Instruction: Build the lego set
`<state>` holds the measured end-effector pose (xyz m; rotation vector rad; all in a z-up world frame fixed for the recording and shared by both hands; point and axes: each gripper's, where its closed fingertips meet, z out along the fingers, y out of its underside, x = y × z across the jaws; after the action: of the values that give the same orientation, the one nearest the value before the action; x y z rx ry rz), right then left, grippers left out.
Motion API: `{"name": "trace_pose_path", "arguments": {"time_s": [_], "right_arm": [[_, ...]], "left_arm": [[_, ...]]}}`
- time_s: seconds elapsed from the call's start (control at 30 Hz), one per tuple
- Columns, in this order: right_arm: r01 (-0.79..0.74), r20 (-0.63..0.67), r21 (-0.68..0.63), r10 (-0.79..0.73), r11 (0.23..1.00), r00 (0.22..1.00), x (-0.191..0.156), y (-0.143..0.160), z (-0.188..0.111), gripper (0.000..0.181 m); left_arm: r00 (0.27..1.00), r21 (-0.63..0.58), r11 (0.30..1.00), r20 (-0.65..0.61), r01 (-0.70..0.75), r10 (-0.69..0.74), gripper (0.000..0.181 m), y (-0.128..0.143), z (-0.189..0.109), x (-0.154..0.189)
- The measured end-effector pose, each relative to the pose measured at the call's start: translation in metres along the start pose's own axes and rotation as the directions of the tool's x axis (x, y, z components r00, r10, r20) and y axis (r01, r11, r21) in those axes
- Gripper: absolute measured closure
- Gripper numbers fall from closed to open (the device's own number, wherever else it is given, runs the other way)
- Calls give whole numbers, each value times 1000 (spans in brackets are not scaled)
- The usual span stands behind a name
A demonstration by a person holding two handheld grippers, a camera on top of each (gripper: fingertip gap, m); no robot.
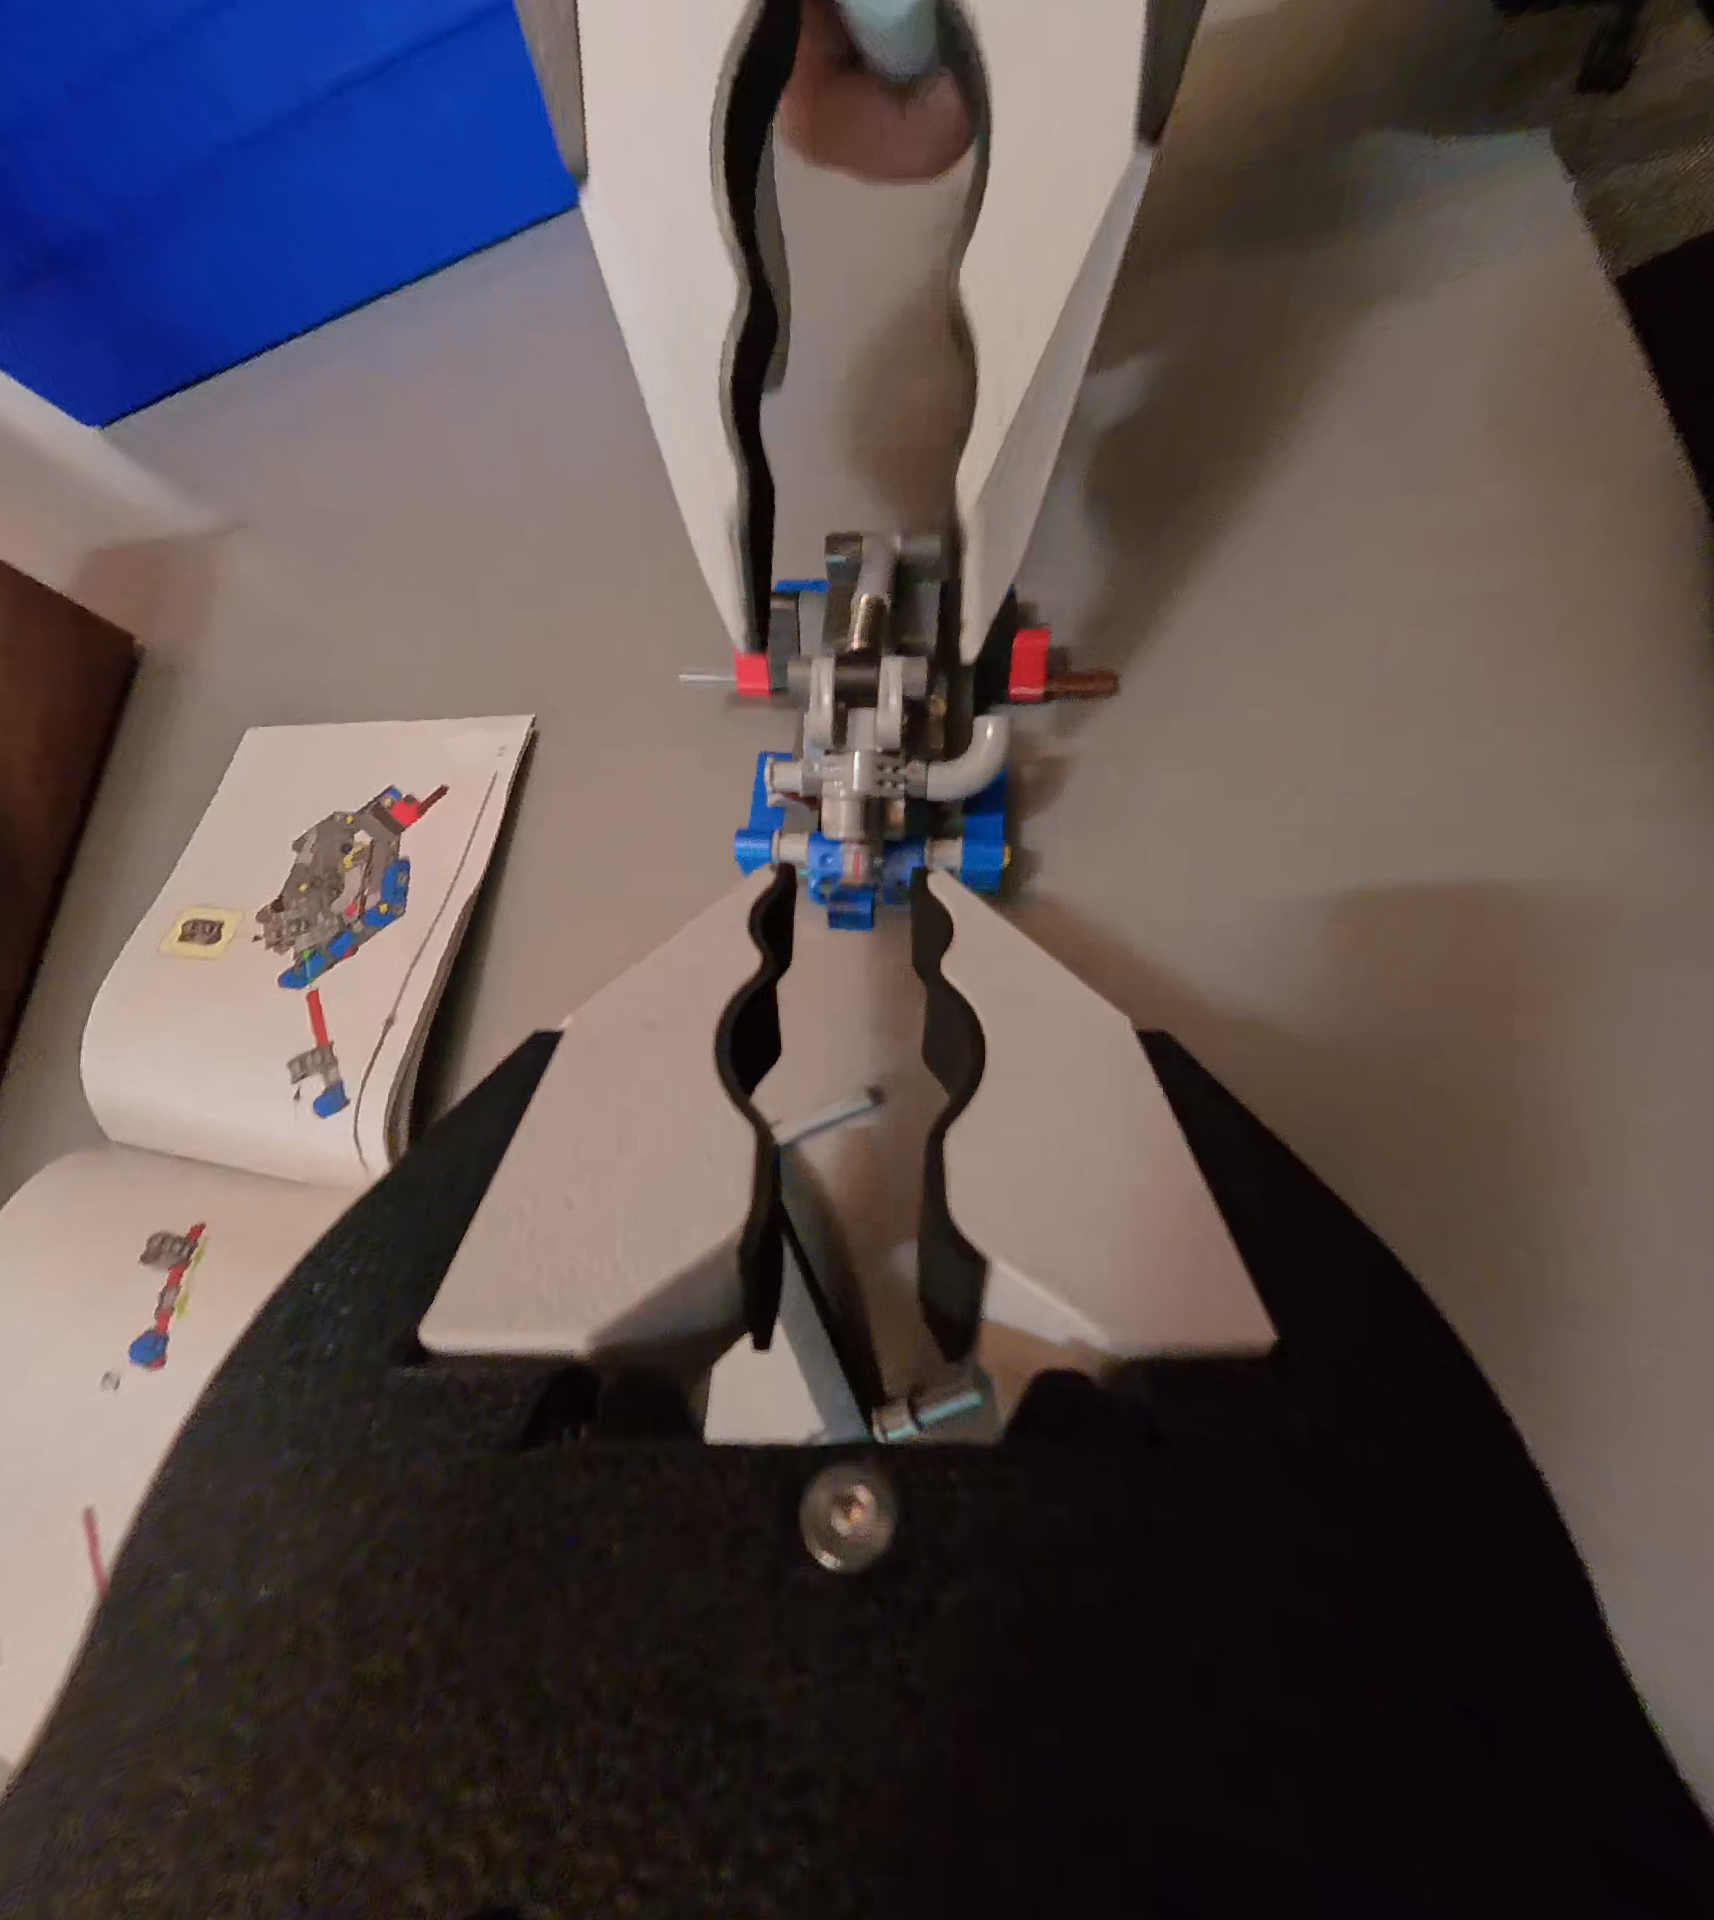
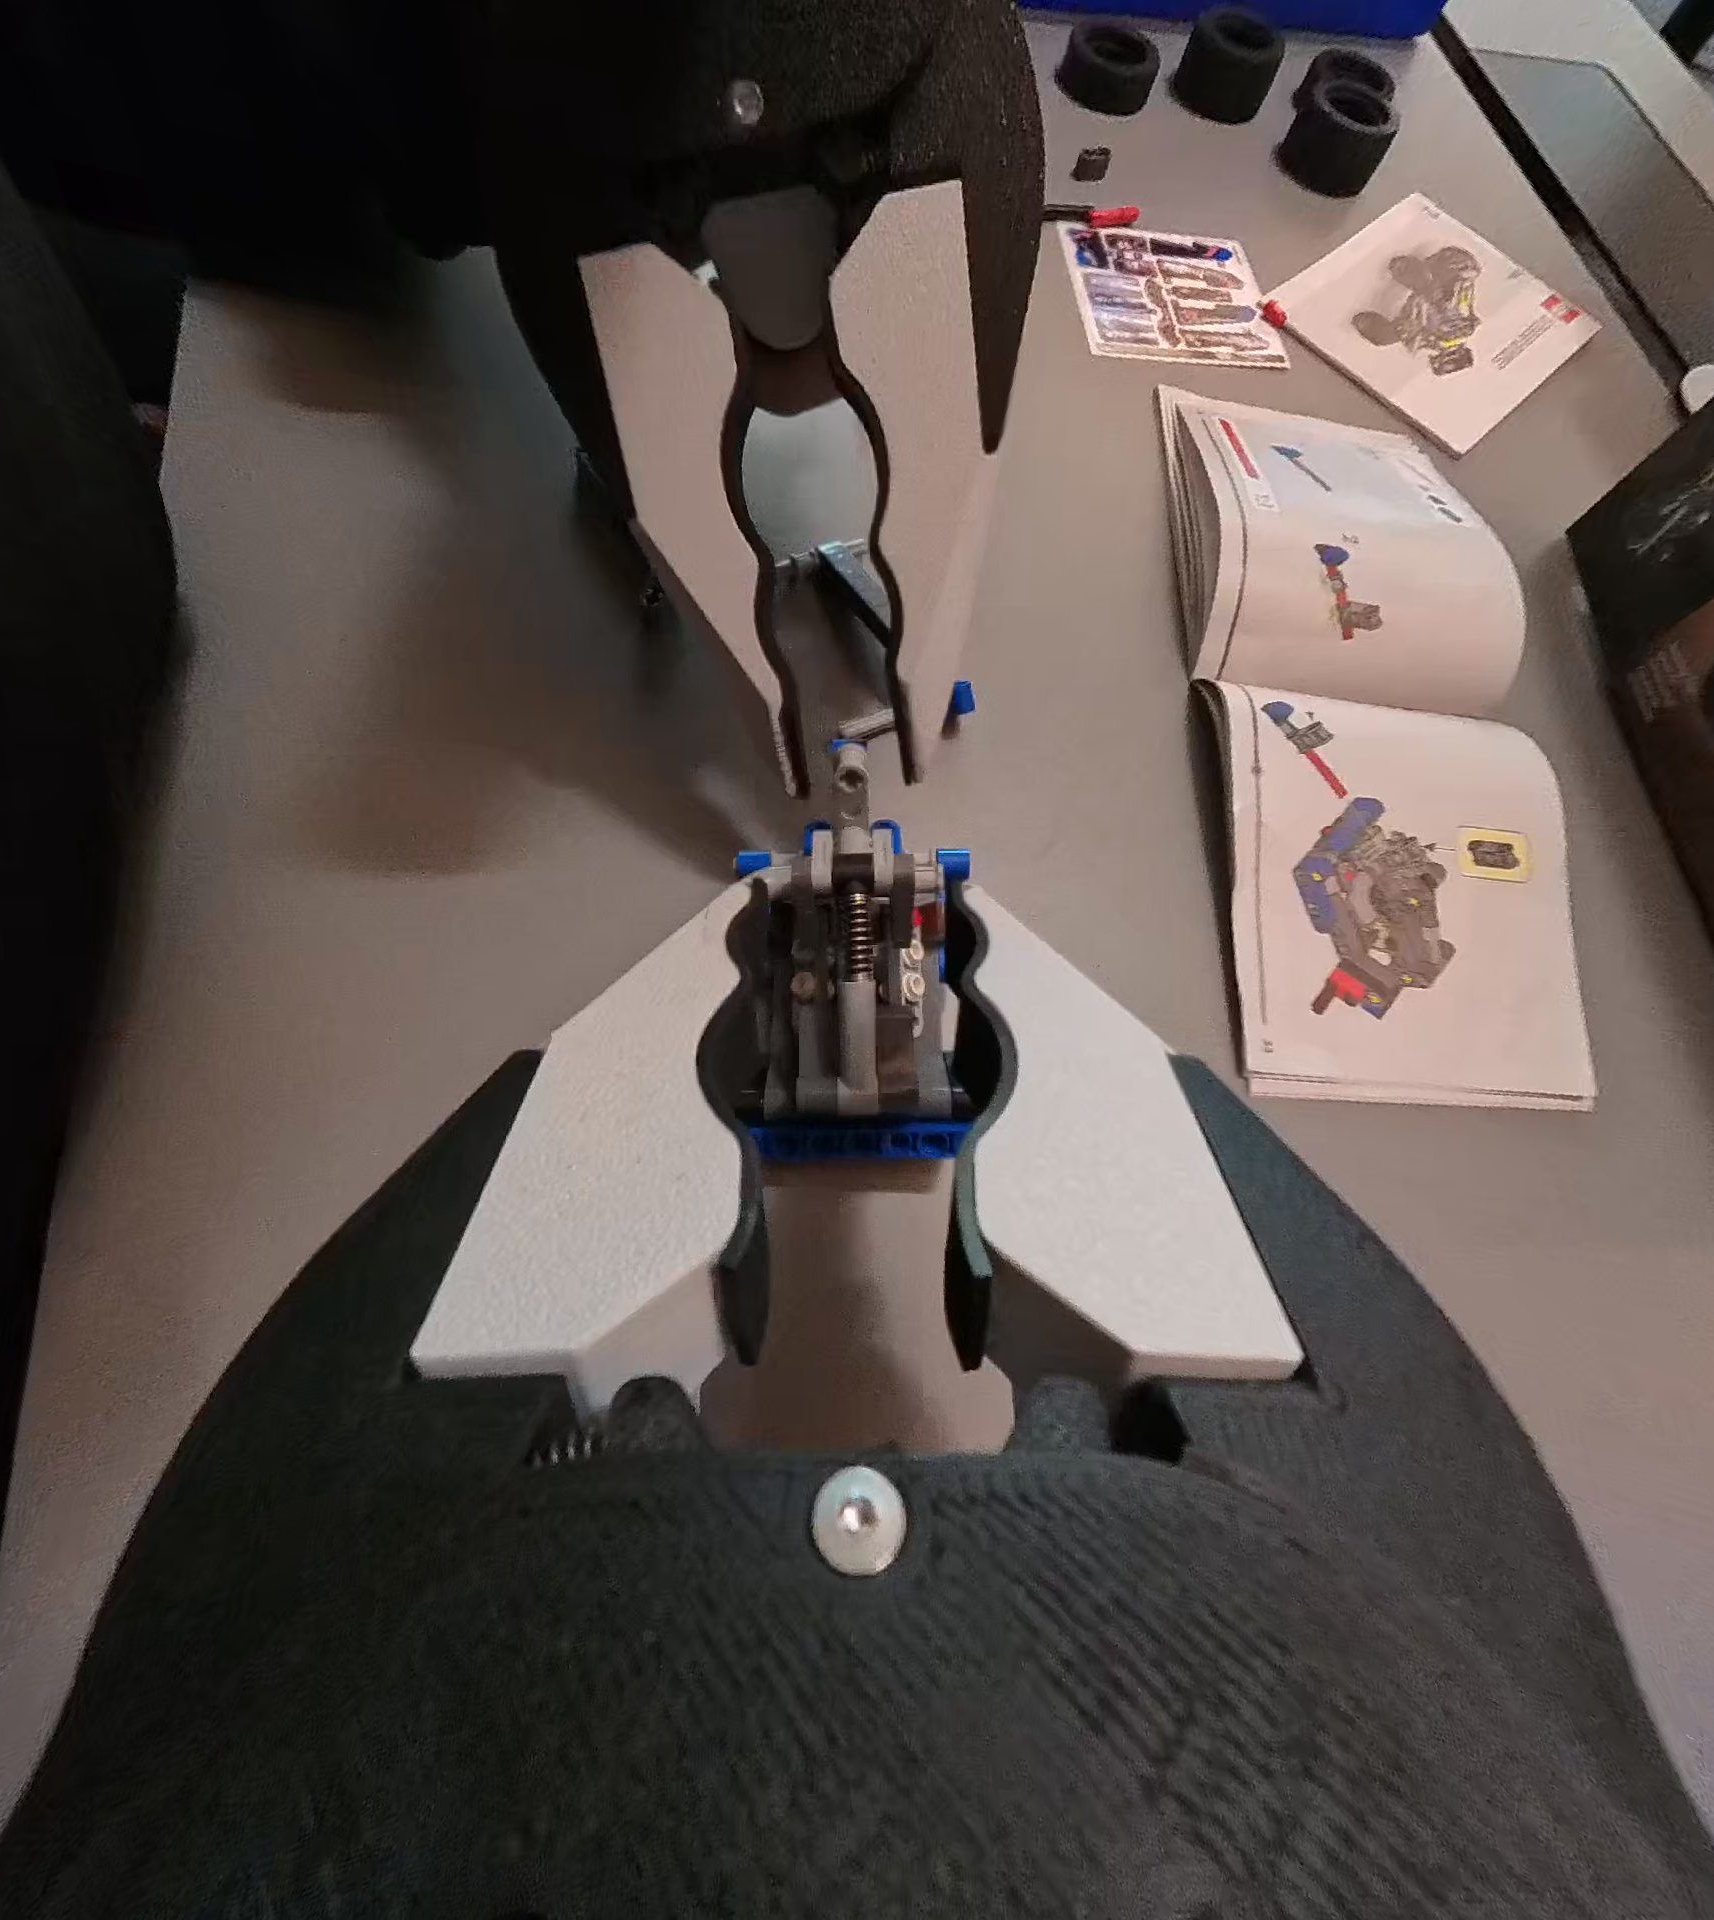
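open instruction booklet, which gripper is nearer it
Left, though not by much. The left gripper has the open instruction booklet just off to its side; the right gripper, clamping the lego assembly, sits slightly farther off.

My grey table (image 2: 1092, 582) carries an open instruction booklet (image 2: 1372, 790) at the right of the frame. Above it lie a sticker sheet (image 2: 1170, 296), a thin leaflet (image 2: 1435, 312) and four black tyres (image 2: 1341, 130), upper right.

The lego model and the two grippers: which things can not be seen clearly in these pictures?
- Left gripper: left wrist view; whether its tips touch the lego model is unclear.
- Model's far end: left wrist view, hidden between the right gripper fingers.
- Open booklet: right wrist view; drawings too small.
- Blue bin: cut off by the edge.
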<state>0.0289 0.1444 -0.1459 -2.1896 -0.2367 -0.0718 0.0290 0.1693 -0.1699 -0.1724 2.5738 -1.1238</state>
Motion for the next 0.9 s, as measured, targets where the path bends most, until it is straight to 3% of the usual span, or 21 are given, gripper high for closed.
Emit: {"name": "trace_pose_path", "arguments": {"time_s": [0.17, 0.77, 0.83, 0.9], "right_arm": [[28, 36, -36, -27, 999, 999, 0, 13, 11, 159], [67, 46, 35, -69, 997, 997, 3, 14, 12, 160], [70, 48, 36, -72, 997, 996, 3, 13, 12, 160], [68, 52, 36, -70, 997, 996, 3, 14, 11, 160]], "left_arm": [[1000, -10, 1000, 14, -3, 3, 175, 1, 7, -2], [1000, -48, 998, 10, -29, 30, 176, 3, 12, -3], [999, -38, 999, 24, -32, 33, 170, 0, 13, -4], [999, -46, 998, 17, -36, 37, 176, 1, 15, -3]]}}
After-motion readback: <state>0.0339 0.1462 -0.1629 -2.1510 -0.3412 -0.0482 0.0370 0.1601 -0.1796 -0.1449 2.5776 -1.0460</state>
